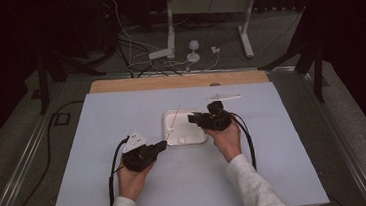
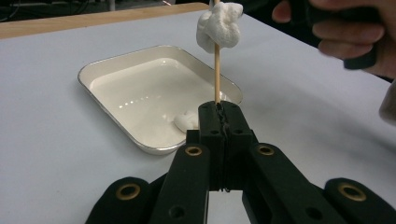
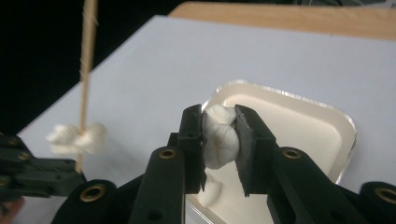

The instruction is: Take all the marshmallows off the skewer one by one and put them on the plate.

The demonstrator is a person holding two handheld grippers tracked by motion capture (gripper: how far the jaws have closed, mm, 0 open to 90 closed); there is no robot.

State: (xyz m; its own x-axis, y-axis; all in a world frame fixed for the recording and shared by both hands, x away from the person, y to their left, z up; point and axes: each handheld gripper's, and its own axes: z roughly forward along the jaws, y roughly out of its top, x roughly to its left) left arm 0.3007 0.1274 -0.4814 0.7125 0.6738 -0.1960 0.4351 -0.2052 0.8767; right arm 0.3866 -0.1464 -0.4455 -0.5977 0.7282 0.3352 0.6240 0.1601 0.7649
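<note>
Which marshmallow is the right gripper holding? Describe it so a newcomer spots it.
Start at the white tray in the middle of the pale blue table. Just above its near edge, the right gripper pinches a white marshmallow. Unlike the marshmallow on the skewer or the loose one in the tray, it sits squeezed between two black pads.

Tray between the two grippers

The tray lies ahead of the left gripper, whose skewer rises over it bearing a marshmallow; another marshmallow sits between the right gripper jaws, above the tray.

Skewer top cut off by frame edge; lower end hidden between jaws.
</note>
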